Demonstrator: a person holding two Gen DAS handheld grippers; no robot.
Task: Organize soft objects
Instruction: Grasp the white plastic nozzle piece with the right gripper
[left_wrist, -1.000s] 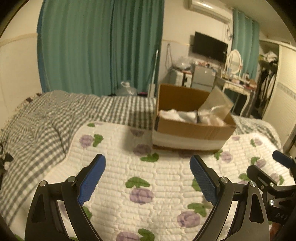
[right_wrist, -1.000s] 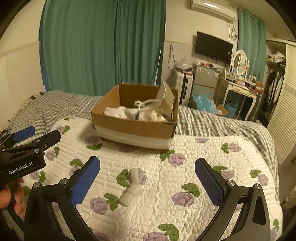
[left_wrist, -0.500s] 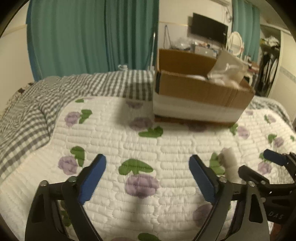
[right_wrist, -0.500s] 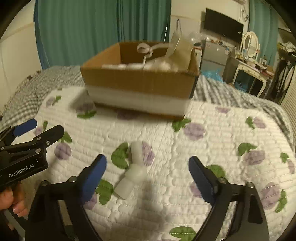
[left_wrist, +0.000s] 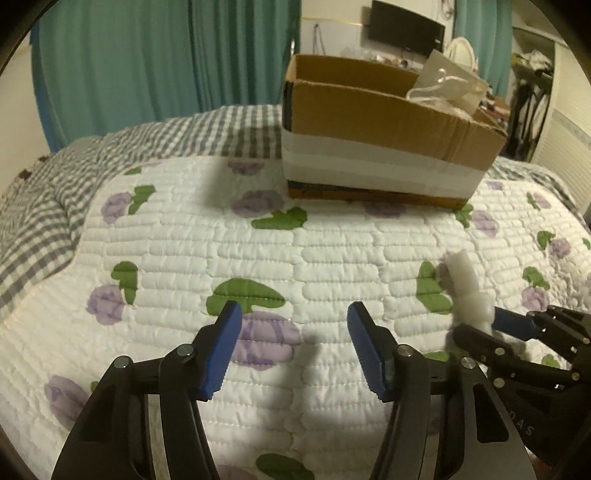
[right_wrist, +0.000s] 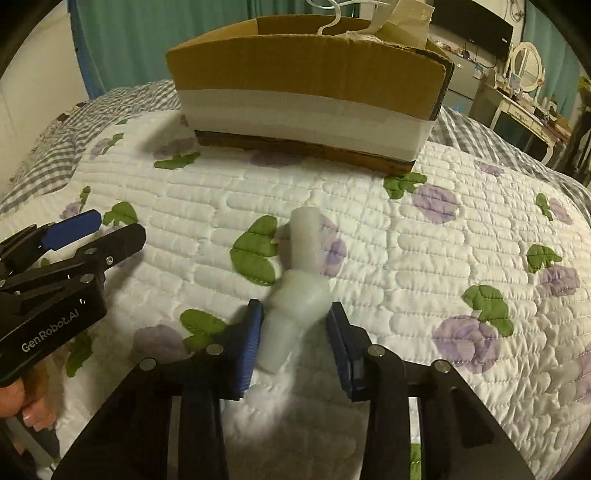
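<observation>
A soft white knotted piece (right_wrist: 300, 284) lies on the flowered quilt (right_wrist: 424, 266). My right gripper (right_wrist: 294, 334) straddles its near end, jaws narrowed close to its sides; I cannot tell if the pads touch it. The piece also shows in the left wrist view (left_wrist: 466, 288), with the right gripper (left_wrist: 513, 332) at it. My left gripper (left_wrist: 293, 350) is partly open and empty, low over the quilt to the left. A cardboard box (right_wrist: 306, 92) with white soft items inside stands behind on the bed.
A grey checked blanket (left_wrist: 55, 184) lies left of and behind the quilt. Teal curtains (left_wrist: 147, 55) hang at the back. A dresser with a mirror (right_wrist: 524, 74) and a TV stand to the right, off the bed.
Both grippers dropped low toward the quilt and forward. The right gripper's jaws narrowed around the white piece. The left gripper's jaws narrowed too.
</observation>
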